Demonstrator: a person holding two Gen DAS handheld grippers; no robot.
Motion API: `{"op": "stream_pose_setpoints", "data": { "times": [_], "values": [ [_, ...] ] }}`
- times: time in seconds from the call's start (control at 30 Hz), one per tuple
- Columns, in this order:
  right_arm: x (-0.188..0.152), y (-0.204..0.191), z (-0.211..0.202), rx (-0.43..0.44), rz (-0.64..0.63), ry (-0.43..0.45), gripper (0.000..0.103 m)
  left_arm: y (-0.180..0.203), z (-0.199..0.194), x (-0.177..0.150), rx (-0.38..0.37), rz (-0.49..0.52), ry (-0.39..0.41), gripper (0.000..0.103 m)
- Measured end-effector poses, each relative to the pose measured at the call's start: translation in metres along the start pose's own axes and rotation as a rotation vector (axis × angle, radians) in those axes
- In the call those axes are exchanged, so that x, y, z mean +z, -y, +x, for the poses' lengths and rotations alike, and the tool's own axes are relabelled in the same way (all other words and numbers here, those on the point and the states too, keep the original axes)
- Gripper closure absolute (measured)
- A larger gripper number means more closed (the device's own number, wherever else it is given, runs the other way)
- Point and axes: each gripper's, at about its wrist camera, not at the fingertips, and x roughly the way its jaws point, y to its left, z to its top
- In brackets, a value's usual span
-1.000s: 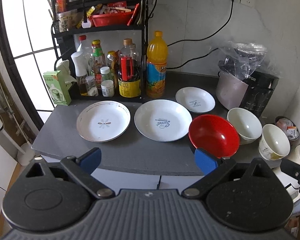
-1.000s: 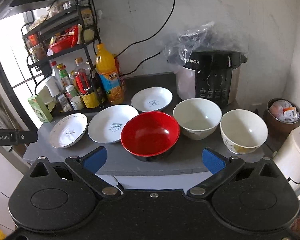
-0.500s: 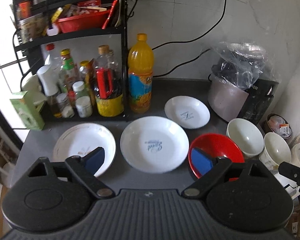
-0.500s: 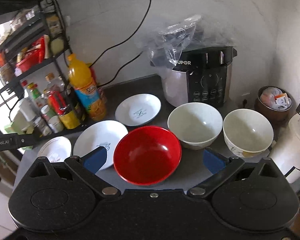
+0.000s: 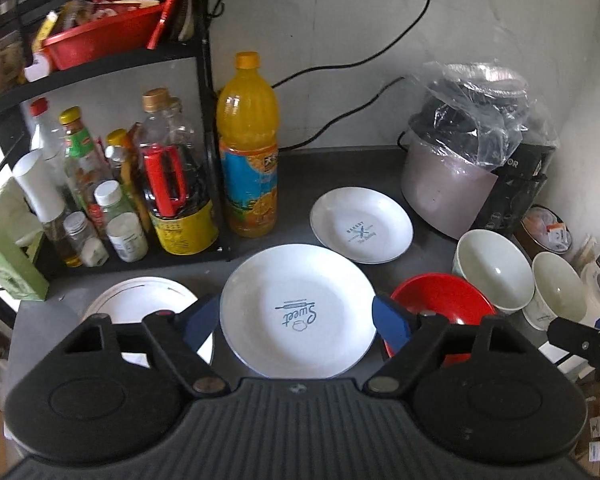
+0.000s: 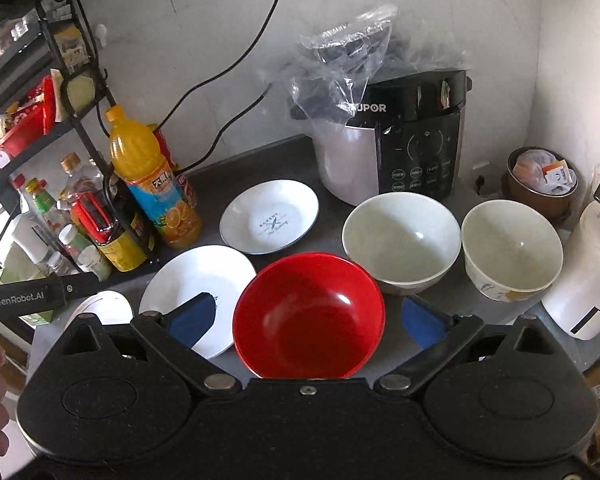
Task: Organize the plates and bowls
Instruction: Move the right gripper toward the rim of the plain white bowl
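My left tongs stand wide, their jaws having just been closing a little with nothing pressed between them, and the large white round plate printed "Sweet" lies flat on the dark desk straight ahead between the blue pads. My right tongs are spread wide and empty, framing the glossy red bowl just right of that plate. Each hand is nearest its own dish, I judge.

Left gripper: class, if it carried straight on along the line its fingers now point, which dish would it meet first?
Most likely the large white plate marked "Sweet", which lies centred between the open fingers of the left gripper. The red bowl sits off to the side. Depth is uncertain through the fisheye lens.
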Motion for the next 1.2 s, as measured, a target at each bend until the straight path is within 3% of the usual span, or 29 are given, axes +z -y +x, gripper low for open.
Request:
{"op": "stream_pose_setpoints", "data": {
  "times": [0.3,0.53,0.67,0.77,0.83,1.1,1.2],
  "values": [
    [0.010,0.018,0.025,-0.006,0.025,-0.017,0.015,0.018,0.022,0.011,-0.023,0.011,-0.030,0.029],
    [0.019,0.056,0.052,0.016,0.051,-0.028,0.031,0.049,0.044,0.024,-0.014,0.028,-0.034,0.038],
    [0.022,0.080,0.070,0.003,0.057,-0.034,0.036,0.076,0.057,0.030,-0.028,0.051,-0.040,0.044],
    [0.021,0.095,0.081,0.027,0.079,-0.055,0.046,0.097,0.070,0.033,-0.035,0.075,-0.052,0.049],
    [0.019,0.100,0.090,0.040,0.066,-0.069,0.059,0.110,0.080,0.034,-0.026,0.093,-0.056,0.050],
    [0.012,0.121,0.120,0.059,0.070,-0.131,0.061,0.152,0.119,0.029,-0.003,0.157,-0.096,0.056],
    [0.011,0.129,0.128,0.070,0.079,-0.152,0.067,0.163,0.133,0.028,-0.003,0.163,-0.122,0.058]
  ]
}}
